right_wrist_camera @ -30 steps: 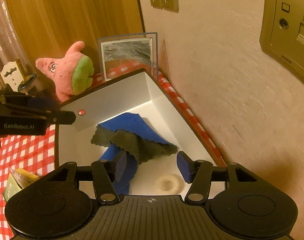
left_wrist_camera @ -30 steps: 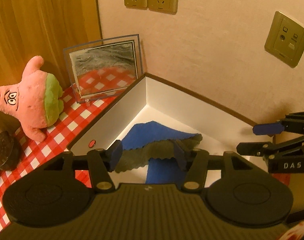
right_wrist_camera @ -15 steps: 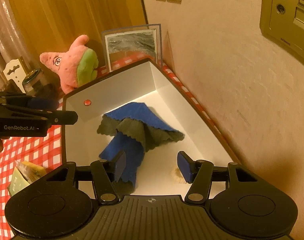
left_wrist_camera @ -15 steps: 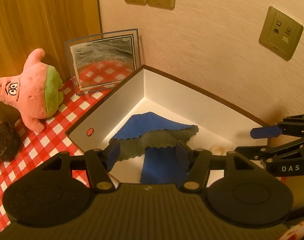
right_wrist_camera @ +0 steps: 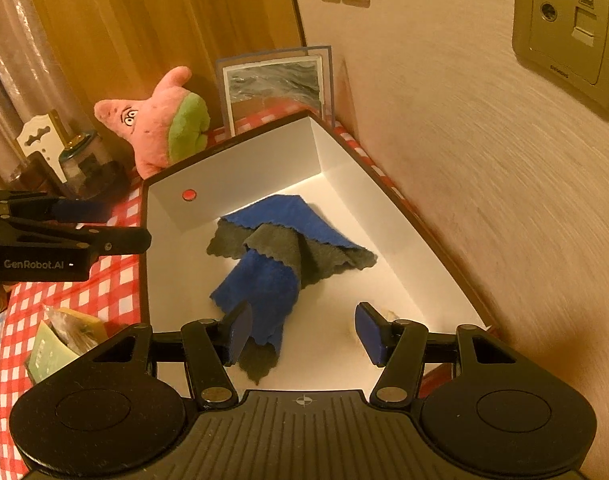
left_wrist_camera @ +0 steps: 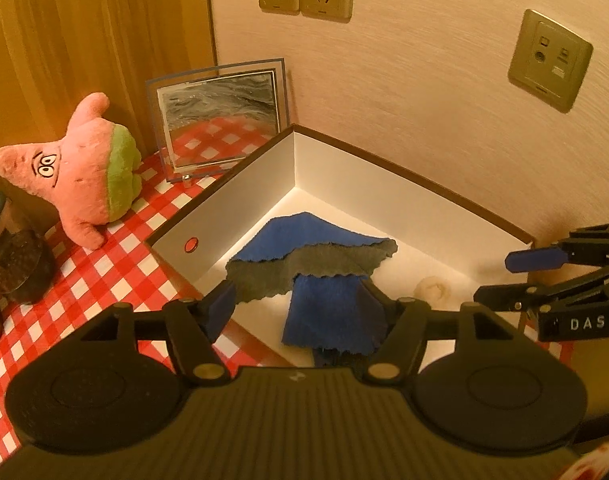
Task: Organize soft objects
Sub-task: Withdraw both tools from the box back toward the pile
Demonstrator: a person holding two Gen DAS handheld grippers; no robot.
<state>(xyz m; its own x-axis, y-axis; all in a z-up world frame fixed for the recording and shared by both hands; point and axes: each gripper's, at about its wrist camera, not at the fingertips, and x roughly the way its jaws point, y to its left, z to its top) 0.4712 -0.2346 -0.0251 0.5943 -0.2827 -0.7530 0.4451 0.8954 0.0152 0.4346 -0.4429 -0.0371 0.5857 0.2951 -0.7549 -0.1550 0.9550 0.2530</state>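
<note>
Fig. Both wrist views, cloths deposited in box. White box (right_wrist_camera: 240, 168) stood at the far corner of the checked table (left_wrist_camera: 104, 276), against the wall. Blue cloth (right_wrist_camera: 264, 276) and grey cloth (right_wrist_camera: 296, 248) lay crumpled together on the box floor, overlapping, toward the box's left wall; a small pale object (left_wrist_camera: 432, 290) sat on the floor nr the right wall, identity unclear. Left gripper (left_wrist_camera: 300, 304): jaws apart, having just been opening, nothing pressed betw. pads though cloth showed in the gap behind them. Right gripper (right_wrist_camera: 302, 330): jaws apart, empty, above the box's near edge. Pink star plush (left_wrist_camera: 80, 176) stood outside the box by its left wall, next to a glass picture frame (left_wrist_camera: 220, 116). Risks (judged): a reach for the plush could knock over the frame or jars (left_wrist_camera: 12, 256) at the table's left edge; a cloth corner might snag on a pad during withdrawal and be dragged out.
</note>
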